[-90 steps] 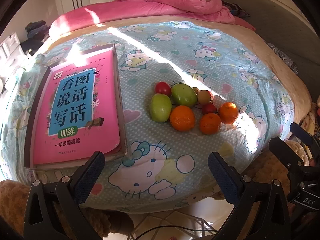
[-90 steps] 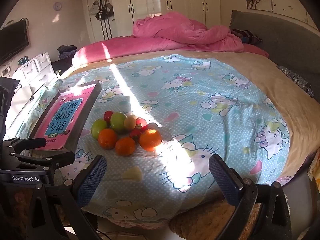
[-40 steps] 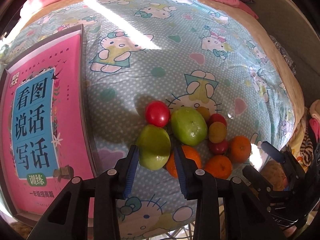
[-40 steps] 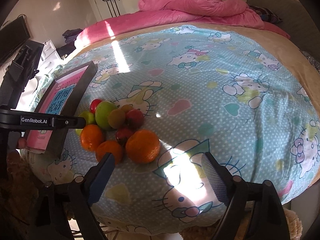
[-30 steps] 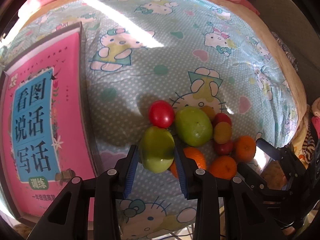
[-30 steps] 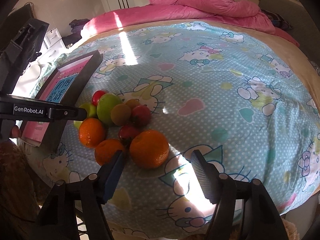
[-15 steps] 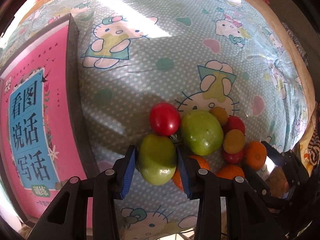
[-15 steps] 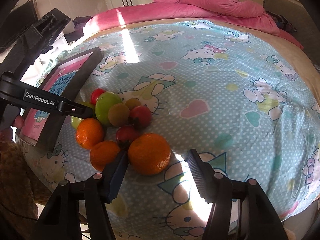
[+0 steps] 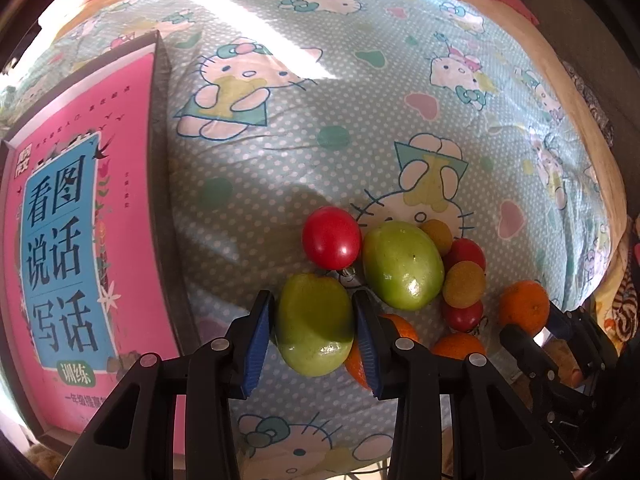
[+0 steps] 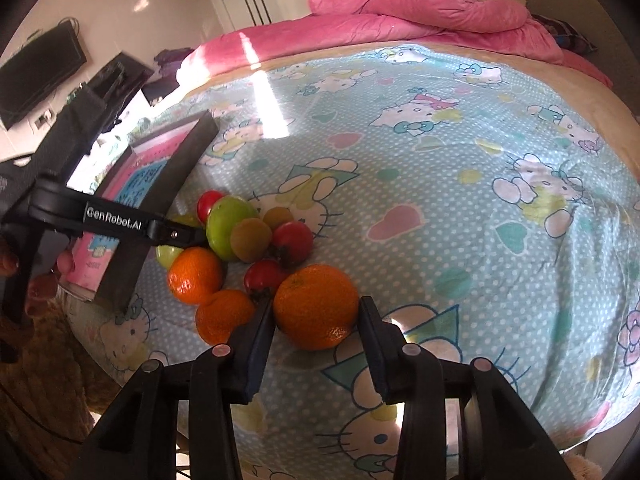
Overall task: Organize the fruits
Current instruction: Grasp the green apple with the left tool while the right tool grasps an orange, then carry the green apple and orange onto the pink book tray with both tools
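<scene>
A cluster of fruit lies on the Hello Kitty bedsheet (image 9: 360, 100). My left gripper (image 9: 314, 320) is shut on a green fruit (image 9: 314, 324), with blue pads pressing both its sides. Beyond it lie a red tomato (image 9: 331, 237), a larger green fruit (image 9: 402, 264), small tomatoes and oranges. My right gripper (image 10: 316, 320) is closed around a large orange (image 10: 316, 306), with both pads against its sides. Two more oranges (image 10: 196, 276) lie to its left. The left gripper shows in the right wrist view (image 10: 172, 234).
A pink book in a dark tray (image 9: 80, 240) lies left of the fruit, also in the right wrist view (image 10: 160, 184). A pink duvet (image 10: 420, 12) is heaped at the bed's far end. The bed edge is close below both grippers.
Both grippers moved in toward the fruit and narrowed. The left closed onto the green fruit; the right's pads closed from wide open onto the large orange.
</scene>
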A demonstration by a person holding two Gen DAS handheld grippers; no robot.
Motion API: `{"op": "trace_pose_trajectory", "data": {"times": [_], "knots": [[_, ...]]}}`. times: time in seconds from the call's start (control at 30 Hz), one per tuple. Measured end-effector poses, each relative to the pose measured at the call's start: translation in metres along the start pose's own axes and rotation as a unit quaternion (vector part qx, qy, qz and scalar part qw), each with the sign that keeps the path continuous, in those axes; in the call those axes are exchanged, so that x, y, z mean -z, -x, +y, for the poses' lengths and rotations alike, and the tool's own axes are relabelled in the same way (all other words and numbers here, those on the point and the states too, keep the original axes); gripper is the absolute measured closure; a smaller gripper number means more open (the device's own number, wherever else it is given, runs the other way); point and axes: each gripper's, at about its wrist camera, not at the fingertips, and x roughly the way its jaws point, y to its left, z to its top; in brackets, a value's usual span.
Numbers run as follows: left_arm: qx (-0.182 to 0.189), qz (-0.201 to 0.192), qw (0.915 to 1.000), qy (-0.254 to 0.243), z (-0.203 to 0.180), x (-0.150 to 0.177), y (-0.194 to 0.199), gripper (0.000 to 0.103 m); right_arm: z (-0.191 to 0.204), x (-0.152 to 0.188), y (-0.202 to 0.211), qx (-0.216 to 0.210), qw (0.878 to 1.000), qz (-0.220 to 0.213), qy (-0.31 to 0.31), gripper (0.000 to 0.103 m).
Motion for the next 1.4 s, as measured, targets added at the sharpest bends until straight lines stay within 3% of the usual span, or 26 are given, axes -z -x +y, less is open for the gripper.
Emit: {"op": "trace_pose_trajectory", "data": {"times": [0.47, 0.73, 1.4], "knots": [[0.020, -0.057, 0.9981, 0.010, 0.018, 0.014, 0.048, 0.062, 0.002, -0.004, 0.019, -0.012, 0.999, -0.040, -0.006, 0.061], [0.021, -0.071, 0.9972, 0.008, 0.014, 0.029, 0.063, 0.062, 0.008, -0.007, 0.035, -0.018, 0.997, -0.076, -0.021, 0.061], [0.011, -0.106, 0.9943, 0.005, 0.020, 0.050, 0.100, 0.062, 0.072, -0.003, 0.057, -0.029, 0.995, -0.091, 0.033, 0.061]]}}
